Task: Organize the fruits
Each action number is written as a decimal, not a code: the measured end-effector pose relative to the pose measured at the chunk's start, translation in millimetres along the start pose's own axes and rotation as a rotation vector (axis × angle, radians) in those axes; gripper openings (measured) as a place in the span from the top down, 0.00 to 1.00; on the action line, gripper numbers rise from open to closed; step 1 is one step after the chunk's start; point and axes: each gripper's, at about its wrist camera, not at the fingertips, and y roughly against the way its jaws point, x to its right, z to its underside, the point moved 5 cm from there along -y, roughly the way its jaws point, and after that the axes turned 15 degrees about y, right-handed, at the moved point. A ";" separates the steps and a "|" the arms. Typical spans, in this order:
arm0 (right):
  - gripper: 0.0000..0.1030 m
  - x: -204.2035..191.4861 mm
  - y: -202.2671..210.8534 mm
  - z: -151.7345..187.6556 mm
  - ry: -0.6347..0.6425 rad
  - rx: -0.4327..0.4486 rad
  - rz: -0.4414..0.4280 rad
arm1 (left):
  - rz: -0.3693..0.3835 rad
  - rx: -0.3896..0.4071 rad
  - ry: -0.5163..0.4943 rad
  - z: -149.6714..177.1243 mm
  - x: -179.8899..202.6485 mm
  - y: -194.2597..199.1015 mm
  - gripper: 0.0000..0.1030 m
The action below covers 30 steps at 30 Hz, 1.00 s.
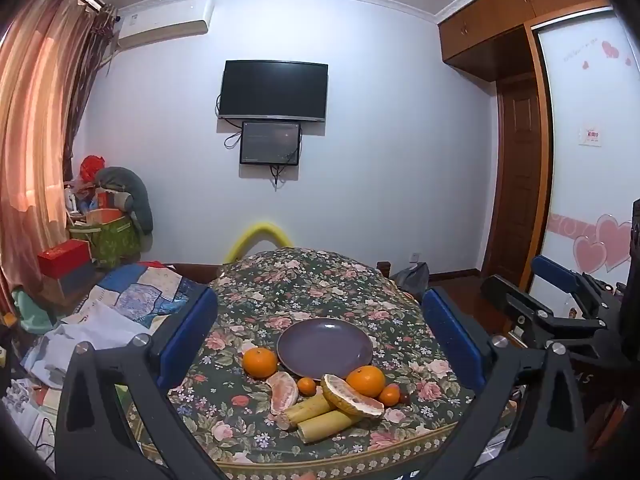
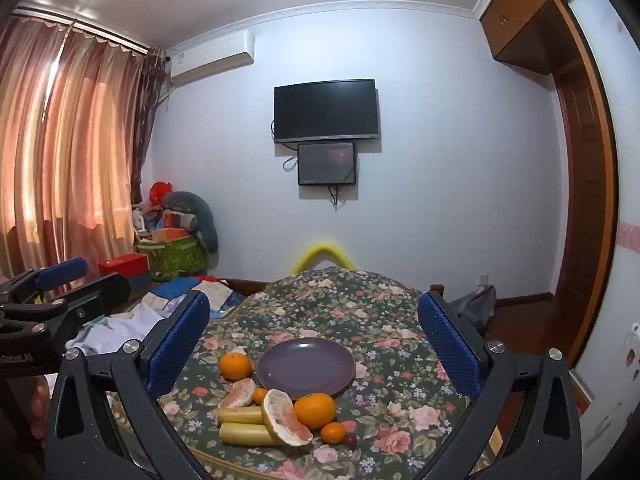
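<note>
An empty purple plate [image 1: 325,347] [image 2: 306,367] lies on a floral-covered table [image 1: 320,292]. Around its near rim lie two large oranges [image 1: 260,362] [image 1: 366,381], small oranges [image 1: 307,386] [image 1: 390,395], two pomelo wedges [image 1: 282,394] [image 1: 350,398] and two pale sugarcane pieces [image 1: 326,422]. The same fruits show in the right wrist view: large oranges [image 2: 236,366] [image 2: 315,410], a pomelo wedge [image 2: 286,418], cane pieces [image 2: 246,426]. My left gripper [image 1: 320,332] and right gripper [image 2: 314,340] are both open and empty, held above the near table edge.
A small dark red fruit [image 2: 351,440] lies beside a small orange [image 2: 333,432]. A cluttered bed [image 1: 120,304] is left of the table. Boxes and bags [image 1: 108,236] are stacked in the far left corner. A wardrobe [image 1: 580,120] stands on the right.
</note>
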 end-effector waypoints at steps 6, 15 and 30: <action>0.00 -1.2 -2.2 2.5 -0.014 0.001 -0.003 | 0.005 -0.003 -0.002 2.9 1.0 -4.1 0.00; 0.00 2.2 1.2 4.3 -0.052 -0.010 -0.009 | 0.008 -0.001 0.002 2.2 -1.8 -4.1 0.00; 0.00 7.6 2.4 0.9 -0.060 -0.005 0.012 | 0.005 -0.005 -0.002 3.0 -0.3 -5.6 0.00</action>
